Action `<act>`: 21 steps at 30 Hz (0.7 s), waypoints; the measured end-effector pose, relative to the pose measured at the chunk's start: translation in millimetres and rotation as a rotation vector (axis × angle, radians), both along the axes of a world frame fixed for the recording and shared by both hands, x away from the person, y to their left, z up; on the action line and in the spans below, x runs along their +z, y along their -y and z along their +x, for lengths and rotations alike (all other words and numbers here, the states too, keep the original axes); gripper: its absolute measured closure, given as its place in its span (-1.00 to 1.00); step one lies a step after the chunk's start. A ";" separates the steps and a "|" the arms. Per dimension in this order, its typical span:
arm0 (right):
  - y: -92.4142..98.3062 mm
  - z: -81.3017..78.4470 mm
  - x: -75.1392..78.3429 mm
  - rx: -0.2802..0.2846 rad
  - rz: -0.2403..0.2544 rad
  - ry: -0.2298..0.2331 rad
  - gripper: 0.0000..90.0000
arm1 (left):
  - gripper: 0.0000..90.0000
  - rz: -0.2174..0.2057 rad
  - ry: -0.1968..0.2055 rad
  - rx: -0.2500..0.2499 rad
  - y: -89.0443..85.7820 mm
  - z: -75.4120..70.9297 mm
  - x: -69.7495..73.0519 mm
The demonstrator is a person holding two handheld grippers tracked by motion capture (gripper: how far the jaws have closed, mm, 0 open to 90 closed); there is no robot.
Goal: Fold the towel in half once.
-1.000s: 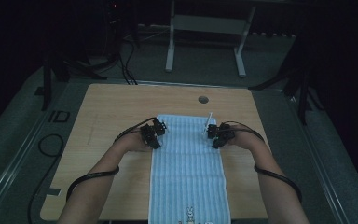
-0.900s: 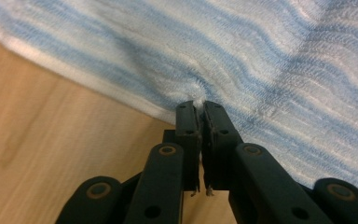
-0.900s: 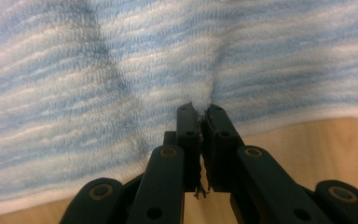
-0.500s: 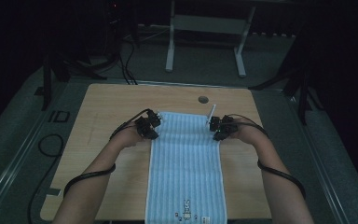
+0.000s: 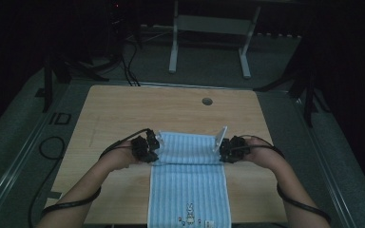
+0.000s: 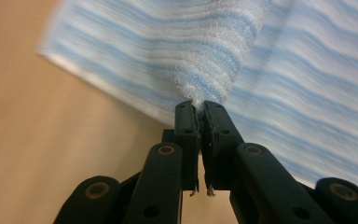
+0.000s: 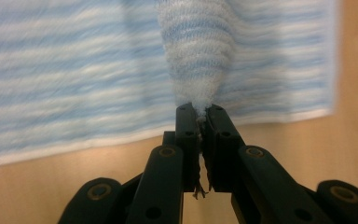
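Blue-and-white striped terry towel (image 5: 188, 185) lies at six o'clock on the light wooden table (image 5: 123, 109), apparently folding over. Left gripper (image 5: 149, 148) and right gripper (image 5: 224, 149) each pinch a far corner, jaws clamped on cloth.

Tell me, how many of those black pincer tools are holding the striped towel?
2. The left gripper pinches the blue-striped towel at its left edge, the right gripper at its right edge, both shut on the cloth at the towel's far end.
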State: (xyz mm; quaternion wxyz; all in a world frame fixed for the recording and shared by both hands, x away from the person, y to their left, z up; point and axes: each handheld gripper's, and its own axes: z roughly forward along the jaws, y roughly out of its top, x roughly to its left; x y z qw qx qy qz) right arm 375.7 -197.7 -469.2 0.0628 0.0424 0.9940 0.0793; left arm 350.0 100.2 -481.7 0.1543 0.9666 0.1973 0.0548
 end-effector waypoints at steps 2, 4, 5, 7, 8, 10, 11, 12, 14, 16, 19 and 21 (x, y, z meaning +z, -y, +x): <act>-1.2 -7.2 -9.8 0.013 -0.014 -0.019 0.88 | 0.89 0.003 -0.029 -0.012 2.2 -6.1 -9.1; -2.1 -11.5 -19.3 0.019 -0.031 -0.042 0.88 | 0.89 0.006 -0.048 -0.012 3.1 -9.0 -17.6; -2.3 -12.6 -23.2 0.022 -0.032 -0.047 0.88 | 0.89 0.012 -0.057 -0.022 2.9 -9.5 -21.2; -2.5 -13.6 -30.2 0.018 -0.034 -0.070 0.88 | 0.87 0.012 -0.078 -0.014 1.8 -9.2 -28.0; -2.5 -14.0 -33.3 0.021 -0.032 -0.076 0.88 | 0.87 0.016 -0.085 -0.017 1.4 -9.7 -31.0; -2.5 -14.3 -38.7 0.019 -0.033 -0.094 0.87 | 0.87 0.018 -0.100 -0.017 0.2 -9.3 -35.0; -2.8 -14.4 -41.2 0.016 -0.035 -0.098 0.87 | 0.87 0.012 -0.108 -0.016 -0.4 -9.4 -36.0; -3.5 -14.6 -43.2 0.009 -0.036 -0.103 0.87 | 0.87 0.009 -0.110 -0.014 -0.9 -9.0 -36.6; -4.2 -14.9 -43.5 0.002 -0.032 -0.103 0.87 | 0.87 0.003 -0.120 -0.008 -1.7 -8.1 -37.0; -5.8 -16.0 -42.1 0.015 -0.053 -0.102 0.81 | 0.87 0.004 -0.137 -0.009 -1.6 -7.4 -36.0; -7.3 -16.6 -33.8 0.047 -0.061 -0.104 0.67 | 0.66 0.003 -0.138 -0.016 -2.0 -5.9 -27.1; -5.5 -12.9 -23.9 0.042 -0.038 -0.108 0.61 | 0.59 -0.004 -0.120 -0.016 -4.2 -2.4 -17.3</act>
